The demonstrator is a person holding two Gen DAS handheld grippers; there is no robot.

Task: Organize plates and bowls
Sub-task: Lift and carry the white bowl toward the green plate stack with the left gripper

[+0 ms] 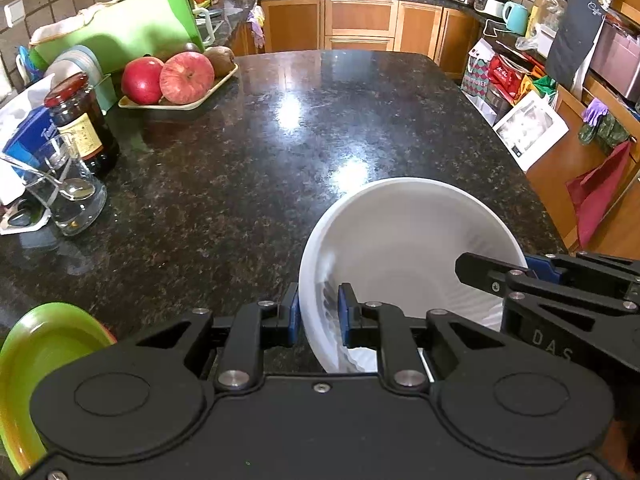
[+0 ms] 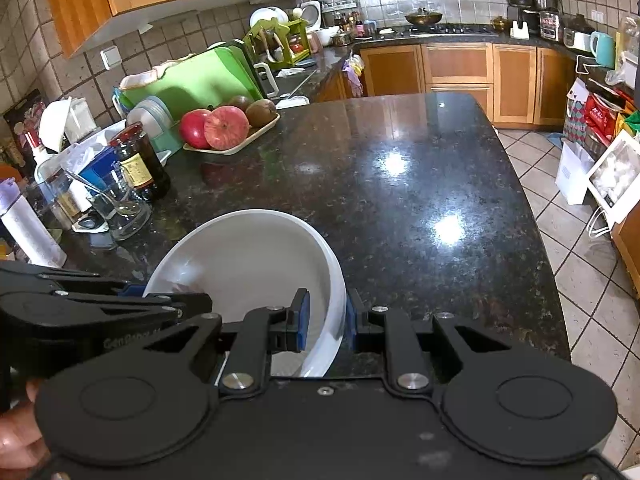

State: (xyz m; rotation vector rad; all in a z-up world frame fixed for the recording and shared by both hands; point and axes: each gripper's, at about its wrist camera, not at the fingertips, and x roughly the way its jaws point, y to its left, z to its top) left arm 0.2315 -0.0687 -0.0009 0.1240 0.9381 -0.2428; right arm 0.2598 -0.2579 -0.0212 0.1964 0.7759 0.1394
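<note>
A white bowl [image 1: 408,236] is held between both grippers above the dark granite counter [image 1: 260,152]. My left gripper [image 1: 319,314] is shut on the bowl's left rim, one blue pad inside and one outside. My right gripper [image 2: 327,320] is shut on the bowl's right rim [image 2: 336,280] in the same way. Each gripper shows in the other's view: the right one [image 1: 532,276] and the left one [image 2: 132,296]. A green plate [image 1: 28,360] lies at the lower left, partly hidden by my left gripper's body.
At the counter's left stand a dark sauce jar [image 1: 82,120], a glass with a spoon [image 1: 68,196] and a tray of apples [image 1: 176,80]. A green cutting board [image 1: 132,24] stands behind. The counter's right edge drops to a tiled floor [image 2: 580,240].
</note>
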